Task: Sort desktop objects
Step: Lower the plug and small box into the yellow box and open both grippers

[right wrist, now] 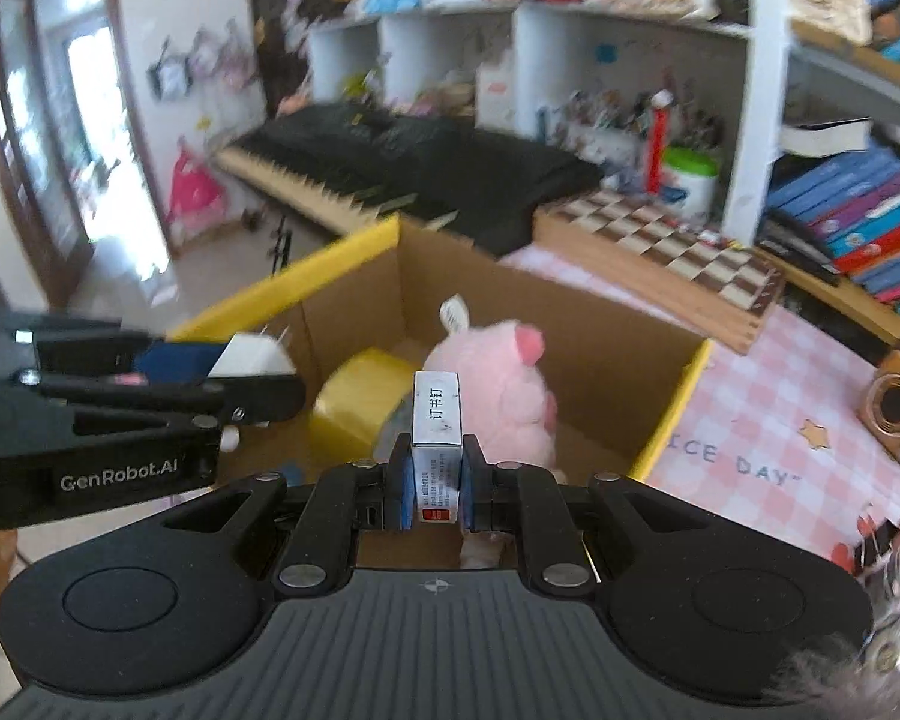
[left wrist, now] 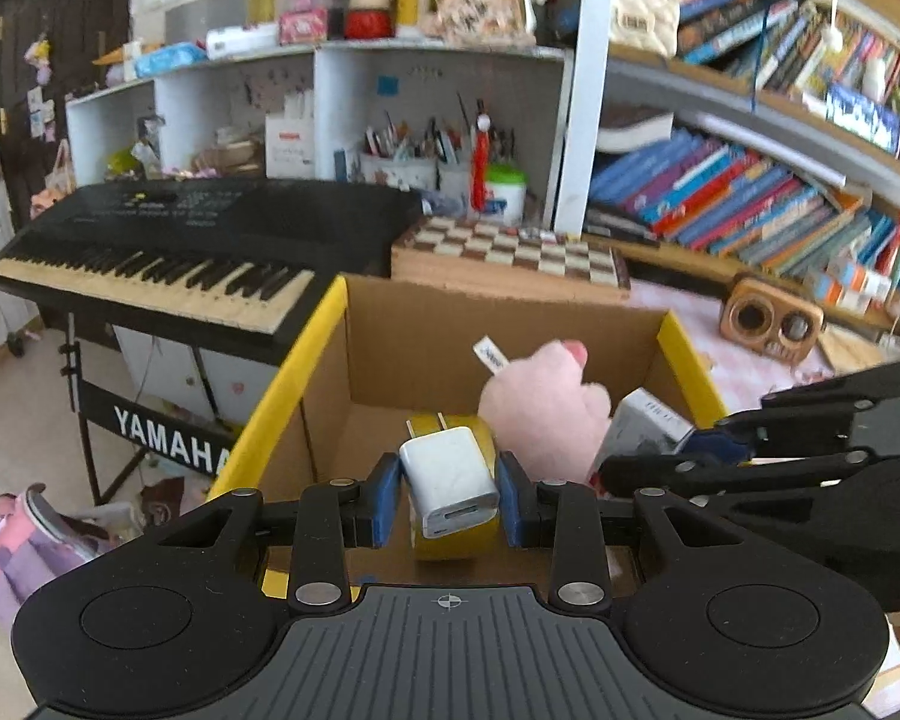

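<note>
A cardboard box [left wrist: 390, 324] with yellow flap edges stands open below both grippers. Inside it lie a pink plush pig [left wrist: 546, 408] and a yellow tape roll [right wrist: 360, 399]. My left gripper [left wrist: 450, 495] is shut on a white USB charger plug [left wrist: 450, 480], held over the box's near side. My right gripper [right wrist: 437, 480] is shut on a small white staple box [right wrist: 437, 426], held above the box in front of the pig [right wrist: 504, 396]. From the left wrist view the right gripper [left wrist: 690, 450] reaches in from the right with the staple box [left wrist: 648, 423]. The left gripper [right wrist: 258, 372] and its plug [right wrist: 252, 357] show at left in the right wrist view.
A black keyboard [left wrist: 168, 246] on a stand is left of the box. A chessboard [left wrist: 510, 252] lies behind it. A pink checked tablecloth [right wrist: 768, 420] covers the desk to the right, with a wooden speaker [left wrist: 771, 318]. Shelves of books [left wrist: 750, 192] fill the back right.
</note>
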{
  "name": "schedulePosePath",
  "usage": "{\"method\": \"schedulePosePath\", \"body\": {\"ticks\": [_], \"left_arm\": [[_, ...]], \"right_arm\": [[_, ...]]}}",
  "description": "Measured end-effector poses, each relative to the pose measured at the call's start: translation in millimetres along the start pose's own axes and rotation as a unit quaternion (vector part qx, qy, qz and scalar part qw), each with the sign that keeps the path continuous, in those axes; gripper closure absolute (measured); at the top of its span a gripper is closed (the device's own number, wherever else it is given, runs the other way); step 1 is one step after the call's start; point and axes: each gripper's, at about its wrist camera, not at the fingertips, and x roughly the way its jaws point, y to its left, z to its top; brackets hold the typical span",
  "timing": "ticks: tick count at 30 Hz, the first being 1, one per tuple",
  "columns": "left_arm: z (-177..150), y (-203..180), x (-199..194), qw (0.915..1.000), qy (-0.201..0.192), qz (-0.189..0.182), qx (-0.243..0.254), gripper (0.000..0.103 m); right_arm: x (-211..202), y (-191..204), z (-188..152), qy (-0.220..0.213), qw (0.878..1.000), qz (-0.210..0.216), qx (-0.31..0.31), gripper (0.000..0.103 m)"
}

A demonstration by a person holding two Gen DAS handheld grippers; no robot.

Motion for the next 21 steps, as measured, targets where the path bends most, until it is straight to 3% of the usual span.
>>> {"method": "schedulePosePath", "body": {"ticks": [11, 21], "left_arm": [[0.6, -3.1, 28.7, 0.9982, 0.058, -0.003, 0.011, 0.071], [-4.7, -3.3, 46.1, 0.9953, 0.096, -0.009, 0.014, 0.074]], "right_arm": [[30.2, -0.1, 6.4, 0.058, 0.994, 0.037, -0.079, 0.089], [55.1, -3.2, 1.4, 0.104, 0.987, 0.063, -0.103, 0.089]]}}
